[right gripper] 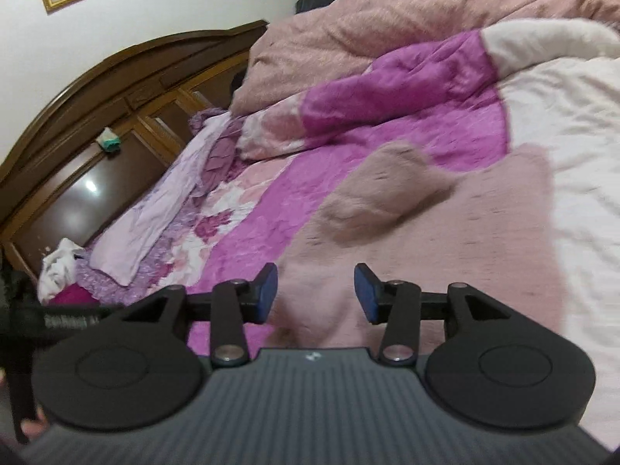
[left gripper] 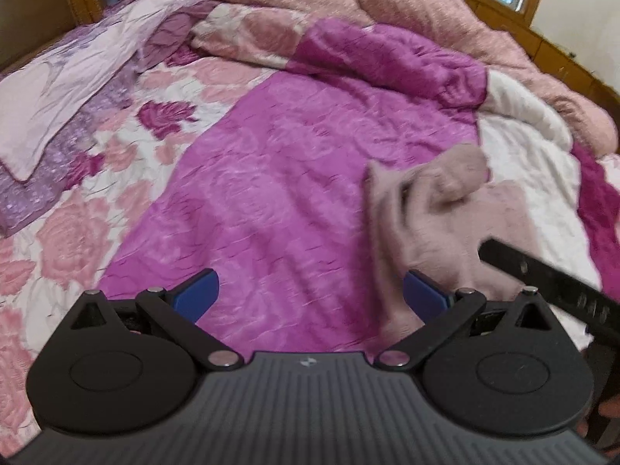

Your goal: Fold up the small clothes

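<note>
So the pink garment point(right gripper: 426, 240) is lying flat on the bed point(left gripper: 271, 178), with one bit flopping back over itself into a lump. It's sitting right under and ahead of the right tool point(right gripper: 316, 296), whose pads are standing apart with only cloth below them, gripping nothing. The left tool point(left gripper: 310, 298) is hanging wide open too, with the garment off to its right, so the right hand is nearer. No readable writing; the strap print is too blurry.
</note>
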`<state>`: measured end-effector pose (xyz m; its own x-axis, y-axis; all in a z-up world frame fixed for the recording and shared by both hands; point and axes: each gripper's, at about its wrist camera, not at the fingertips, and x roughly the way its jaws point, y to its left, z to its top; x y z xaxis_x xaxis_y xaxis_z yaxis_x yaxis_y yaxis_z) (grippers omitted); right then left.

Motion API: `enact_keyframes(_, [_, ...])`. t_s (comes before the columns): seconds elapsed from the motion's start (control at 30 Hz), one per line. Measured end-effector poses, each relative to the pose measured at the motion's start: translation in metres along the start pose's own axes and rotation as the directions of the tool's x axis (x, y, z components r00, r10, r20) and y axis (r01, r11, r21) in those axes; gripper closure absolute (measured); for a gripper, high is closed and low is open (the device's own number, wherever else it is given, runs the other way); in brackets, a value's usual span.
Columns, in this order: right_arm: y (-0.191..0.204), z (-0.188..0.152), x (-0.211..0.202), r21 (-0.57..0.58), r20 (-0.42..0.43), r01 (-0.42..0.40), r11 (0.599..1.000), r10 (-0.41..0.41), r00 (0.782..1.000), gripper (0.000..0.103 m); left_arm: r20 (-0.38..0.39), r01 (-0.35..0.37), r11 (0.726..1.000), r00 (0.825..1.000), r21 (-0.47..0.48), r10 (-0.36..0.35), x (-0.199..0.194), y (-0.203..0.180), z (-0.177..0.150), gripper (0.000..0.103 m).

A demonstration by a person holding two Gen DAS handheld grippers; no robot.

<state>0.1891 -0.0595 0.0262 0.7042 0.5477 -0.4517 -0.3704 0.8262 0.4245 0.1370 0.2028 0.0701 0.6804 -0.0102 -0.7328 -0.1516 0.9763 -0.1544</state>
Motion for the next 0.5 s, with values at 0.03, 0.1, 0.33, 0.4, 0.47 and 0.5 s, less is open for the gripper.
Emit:
enact_keyframes(0.03, [-0.003,-0.001,-0.005,-0.018,0.004,0.022,1.0,-0.022,1.0,0.055,0.005,0.011,1.0,1.0,0.0,-0.011,0.0,-0.004,0.001,0.0])
enact_keyframes(0.1, [-0.007,-0.004,-0.015,-0.074,0.017,0.095,0.993,-0.094,0.995,0.055,0.019,0.04,0.999,0.999,0.004,-0.04,0.0,-0.014,0.004,0.0])
enact_keyframes(0.33, [-0.042,-0.022,-0.04,-0.048,0.049,0.267,0.963,-0.264,0.963,0.043,0.0,0.133,0.991,0.991,0.011,-0.133,0.027,-0.045,0.012,0.028])
enact_keyframes(0.4, [-0.053,-0.025,-0.04,-0.008,0.033,0.274,0.962,-0.274,0.961,0.043,-0.03,0.124,0.992,0.992,0.006,-0.123,0.039,-0.051,0.013,0.029])
enact_keyframes(0.47, [-0.063,-0.028,-0.04,0.029,0.019,0.282,0.959,-0.282,0.959,0.043,-0.053,0.113,0.993,0.992,-0.011,-0.114,0.051,-0.054,0.013,0.029])
enact_keyframes(0.5, [-0.068,-0.029,-0.039,0.048,0.011,0.285,0.957,-0.285,0.958,0.043,-0.064,0.118,0.993,0.991,-0.023,-0.12,0.056,-0.055,0.012,0.029])
